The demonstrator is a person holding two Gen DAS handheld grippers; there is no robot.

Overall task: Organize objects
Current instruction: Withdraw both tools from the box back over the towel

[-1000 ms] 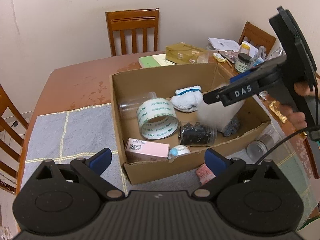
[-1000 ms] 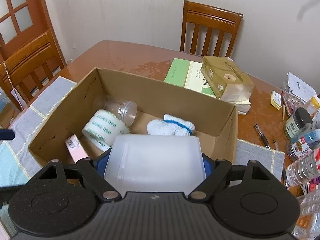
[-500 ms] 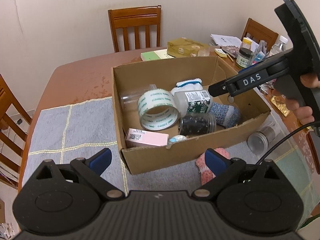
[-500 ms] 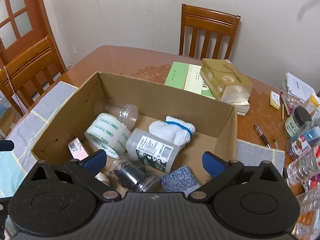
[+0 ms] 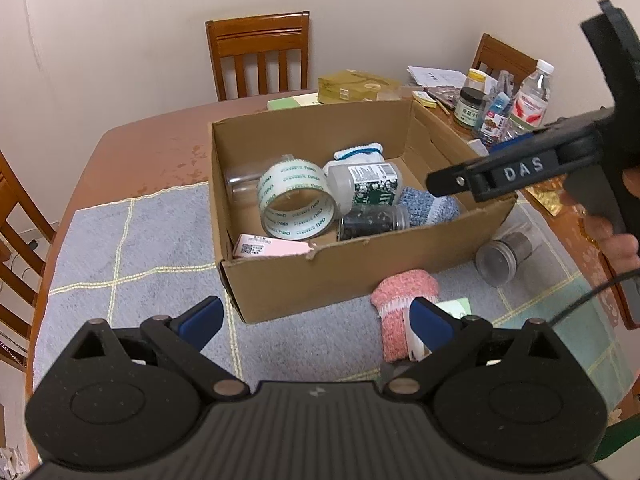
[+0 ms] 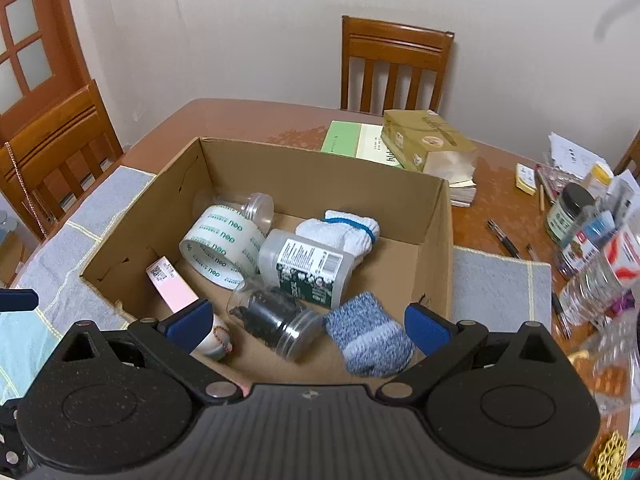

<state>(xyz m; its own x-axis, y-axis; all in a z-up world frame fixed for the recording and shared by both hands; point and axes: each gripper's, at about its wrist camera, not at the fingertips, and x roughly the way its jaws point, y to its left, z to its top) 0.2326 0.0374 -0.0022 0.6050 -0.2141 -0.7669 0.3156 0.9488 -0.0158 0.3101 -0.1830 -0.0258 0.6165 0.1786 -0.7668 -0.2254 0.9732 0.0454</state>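
An open cardboard box (image 5: pixel 360 276) (image 6: pixel 446 240) stands on a grey mat. Inside lie a tape roll (image 5: pixel 298 204) (image 6: pixel 222 248), a white labelled bottle (image 5: pixel 364 182) (image 6: pixel 306 266), a dark-filled jar (image 5: pixel 372 222) (image 6: pixel 276 320), a white sock (image 6: pixel 344 232), a blue sock (image 5: pixel 428 206) (image 6: pixel 370 338), a pink box (image 5: pixel 266 248) (image 6: pixel 170 286) and a small ball (image 6: pixel 218 342). My left gripper (image 5: pixel 316 316) is open and empty, in front of the box. My right gripper (image 6: pixel 306 320) is open and empty above the box's near right side; it also shows in the left wrist view (image 5: pixel 452 178).
A pink sock (image 5: pixel 404 312) and a clear jar on its side (image 5: pixel 504 256) lie on the mat by the box. A tissue box (image 6: pixel 428 144), a green book (image 6: pixel 360 142), bottles and jars (image 6: pixel 592 240) crowd the table's right side. Wooden chairs (image 6: pixel 396 68) surround the table.
My right gripper opened and let the white bottle drop into the box, then drew back and up. My left gripper pulled back from the box, bringing the pink sock into view.
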